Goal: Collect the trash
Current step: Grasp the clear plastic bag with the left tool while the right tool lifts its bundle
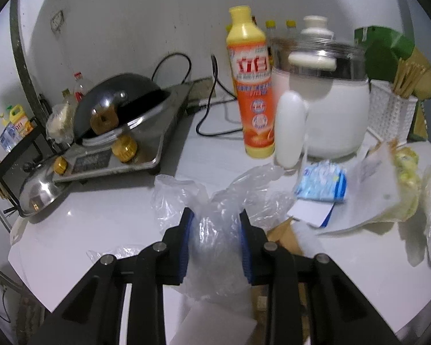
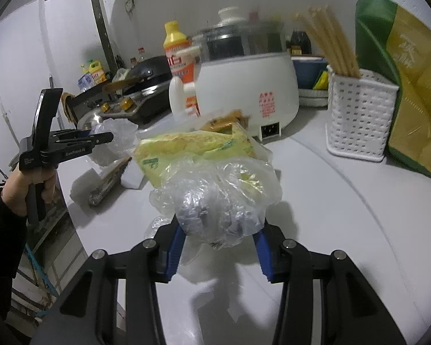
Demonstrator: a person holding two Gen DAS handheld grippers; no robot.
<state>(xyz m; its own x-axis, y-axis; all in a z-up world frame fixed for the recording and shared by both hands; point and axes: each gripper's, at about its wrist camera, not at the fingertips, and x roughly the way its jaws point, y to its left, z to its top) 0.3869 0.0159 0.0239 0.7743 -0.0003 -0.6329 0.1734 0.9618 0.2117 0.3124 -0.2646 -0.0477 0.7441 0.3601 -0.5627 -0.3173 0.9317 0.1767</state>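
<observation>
Left wrist view: the left hand-held gripper (image 1: 215, 227) pinches a crinkled clear plastic bag (image 1: 215, 215) between blue ribbed pads, near the glossy white bench's (image 1: 100, 224) front edge.

Right wrist view: the right hand-held gripper (image 2: 218, 238) clamps another bunched clear bag (image 2: 218, 198), mid-bench, touching a yellow wrapper (image 2: 192, 146).

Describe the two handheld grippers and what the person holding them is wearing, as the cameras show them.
Both the left gripper and the right gripper are matte black linkages with silver pivot pins and ribbed blue finger pads. In the right wrist view, the left gripper has small white lettering on its side and a black pistol handle. The person's sleeve is black.
</observation>
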